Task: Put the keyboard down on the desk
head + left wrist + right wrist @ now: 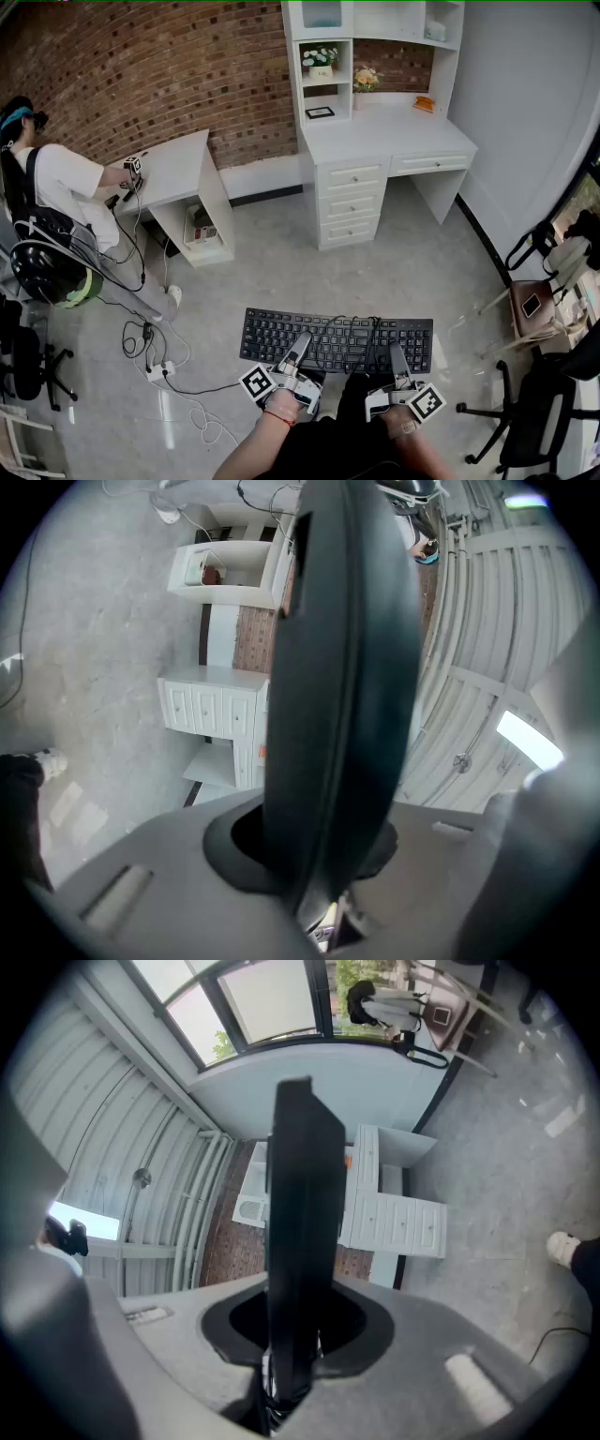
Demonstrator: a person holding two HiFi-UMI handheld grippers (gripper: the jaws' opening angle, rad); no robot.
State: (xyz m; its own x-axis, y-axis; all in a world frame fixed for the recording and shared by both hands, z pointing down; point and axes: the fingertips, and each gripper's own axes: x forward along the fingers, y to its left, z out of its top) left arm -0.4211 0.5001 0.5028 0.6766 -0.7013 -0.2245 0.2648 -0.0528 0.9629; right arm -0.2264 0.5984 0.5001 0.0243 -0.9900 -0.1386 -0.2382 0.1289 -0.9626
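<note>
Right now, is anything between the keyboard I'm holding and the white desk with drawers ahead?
Nothing visible does. Only bare floor lies between the keyboard and the desk, and the front of the desk's top looks free.

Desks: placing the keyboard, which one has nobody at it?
The white hutch desk with drawers; a person is at the smaller plain desk.

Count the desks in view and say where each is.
2. A small white desk by the brick wall at left, beside a person; a larger white desk with drawers and shelves in the corner, right. Others may be hidden.
</note>
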